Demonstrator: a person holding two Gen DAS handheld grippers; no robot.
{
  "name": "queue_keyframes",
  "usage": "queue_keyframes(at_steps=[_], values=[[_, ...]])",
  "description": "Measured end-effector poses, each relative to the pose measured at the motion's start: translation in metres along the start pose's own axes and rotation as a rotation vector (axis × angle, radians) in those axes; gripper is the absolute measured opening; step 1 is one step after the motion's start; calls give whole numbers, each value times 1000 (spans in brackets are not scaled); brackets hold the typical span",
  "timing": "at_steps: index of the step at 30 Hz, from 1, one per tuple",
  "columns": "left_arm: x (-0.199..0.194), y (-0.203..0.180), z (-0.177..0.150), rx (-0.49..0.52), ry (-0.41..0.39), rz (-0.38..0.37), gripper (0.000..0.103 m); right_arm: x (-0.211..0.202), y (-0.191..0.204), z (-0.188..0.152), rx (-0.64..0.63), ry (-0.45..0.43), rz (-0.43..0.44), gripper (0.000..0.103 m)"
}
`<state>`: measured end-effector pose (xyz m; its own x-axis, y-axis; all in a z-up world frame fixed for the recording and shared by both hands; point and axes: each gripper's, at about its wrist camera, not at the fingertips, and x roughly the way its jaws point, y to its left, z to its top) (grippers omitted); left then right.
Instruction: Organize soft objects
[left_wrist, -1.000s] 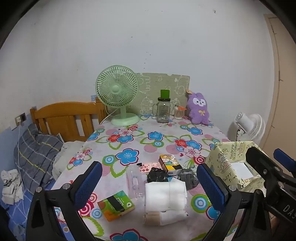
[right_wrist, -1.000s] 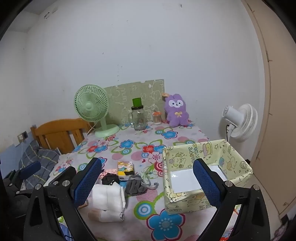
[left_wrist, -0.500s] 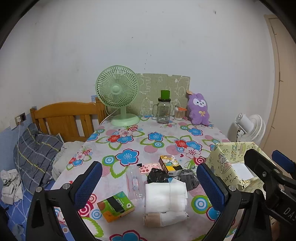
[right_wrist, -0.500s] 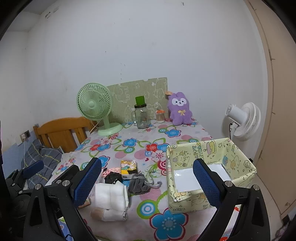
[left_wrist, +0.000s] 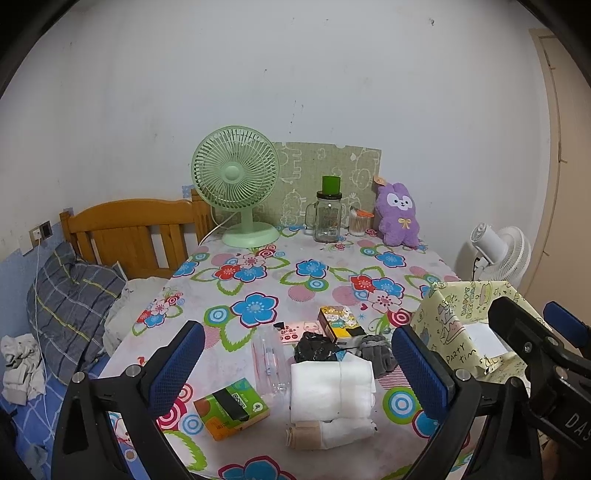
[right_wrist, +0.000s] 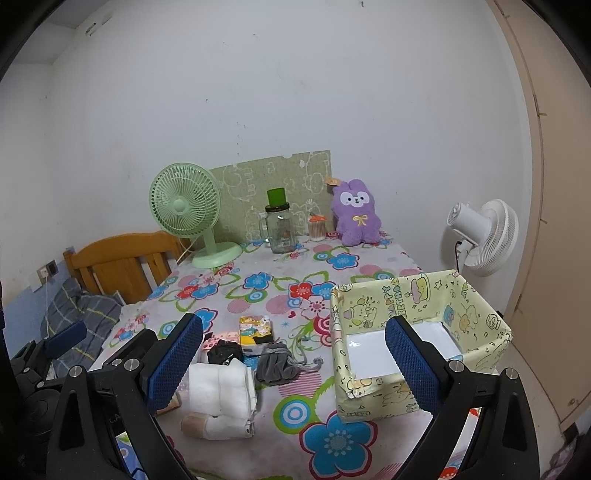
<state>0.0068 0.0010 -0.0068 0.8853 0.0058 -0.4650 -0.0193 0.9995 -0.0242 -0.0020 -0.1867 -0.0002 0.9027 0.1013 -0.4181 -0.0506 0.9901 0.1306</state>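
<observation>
A folded white towel (left_wrist: 330, 391) (right_wrist: 218, 389) lies near the table's front edge, with a rolled beige-and-white cloth (left_wrist: 328, 432) (right_wrist: 216, 426) in front of it. Behind it sit a crumpled black cloth (left_wrist: 316, 350) (right_wrist: 224, 351) and a grey drawstring pouch (left_wrist: 377, 355) (right_wrist: 277, 363). A yellow cartoon-print box (right_wrist: 419, 341) (left_wrist: 461, 325) with a white bottom stands at the right. My left gripper (left_wrist: 297, 373) hovers open above the towel. My right gripper (right_wrist: 293, 363) is open too, above the pouch and the box's left wall. Neither holds anything.
On the floral tablecloth (left_wrist: 258, 280) lie a green-orange carton (left_wrist: 231, 410), a clear plastic bag (left_wrist: 269, 363), a pink card and a yellow packet (left_wrist: 338, 321). At the back stand a green fan (left_wrist: 236, 188), a glass jar (left_wrist: 327, 216) and a purple plush (left_wrist: 398, 216). A bed lies left.
The right wrist view has shifted a little, so the table and box sit slightly further right in it. Both grippers stay open; nothing on the table has moved.
</observation>
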Motion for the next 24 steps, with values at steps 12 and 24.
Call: queue_keyframes(at_steps=[12, 24], values=[[-2, -1, 1, 3, -14, 8, 101, -1, 0, 1, 0, -6, 2, 100], [-2, -1, 0, 1, -12, 4, 101, -1, 0, 2, 2, -1, -4, 100]])
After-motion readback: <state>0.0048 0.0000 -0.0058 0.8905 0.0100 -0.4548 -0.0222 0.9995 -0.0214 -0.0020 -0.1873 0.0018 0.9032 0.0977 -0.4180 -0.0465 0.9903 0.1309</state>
